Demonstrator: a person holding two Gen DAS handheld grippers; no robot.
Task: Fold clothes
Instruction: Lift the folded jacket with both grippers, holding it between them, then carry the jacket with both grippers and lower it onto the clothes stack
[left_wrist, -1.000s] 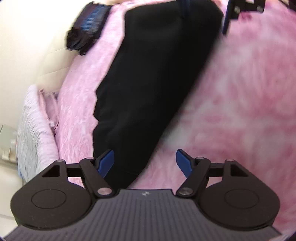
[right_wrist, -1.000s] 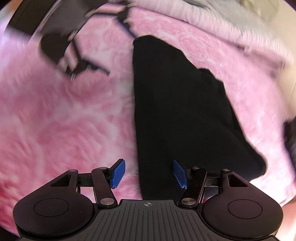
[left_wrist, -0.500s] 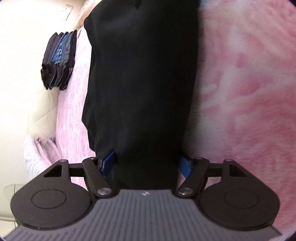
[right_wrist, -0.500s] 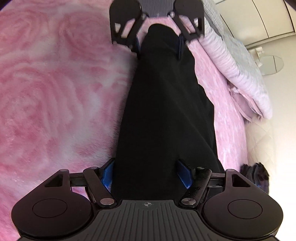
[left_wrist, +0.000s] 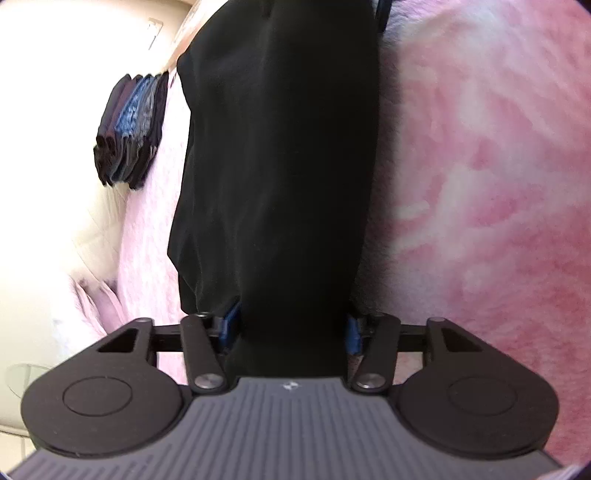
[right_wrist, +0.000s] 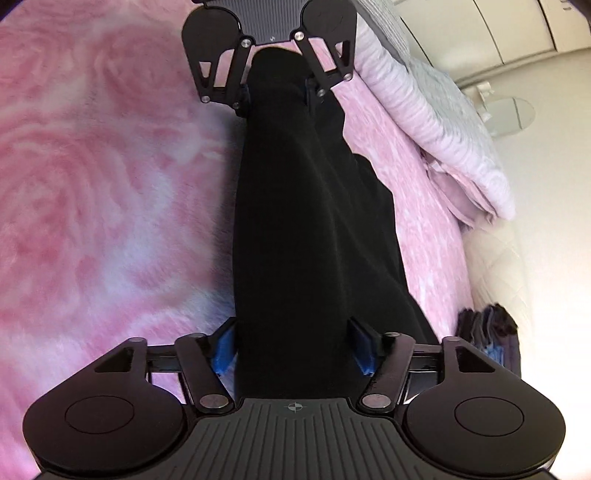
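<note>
A long black garment (left_wrist: 280, 155) lies folded into a narrow strip on the pink rose-patterned blanket (left_wrist: 480, 184). My left gripper (left_wrist: 290, 328) straddles one end of the strip, its blue pads at either side of the cloth with the jaws wide. My right gripper (right_wrist: 293, 343) straddles the opposite end of the black garment (right_wrist: 306, 221) the same way. The left gripper also shows at the top of the right wrist view (right_wrist: 275, 92). How firmly the pads press the cloth is not visible.
A stack of folded dark and blue clothes (left_wrist: 131, 129) sits at the blanket's edge, and shows too in the right wrist view (right_wrist: 487, 332). A folded pale pink and grey quilt (right_wrist: 443, 122) lies along the bed's side. A cream wall is beyond.
Both grippers came down from above the blanket onto opposite ends of the black strip, and now the cloth fills the gap between each pair of pads.
</note>
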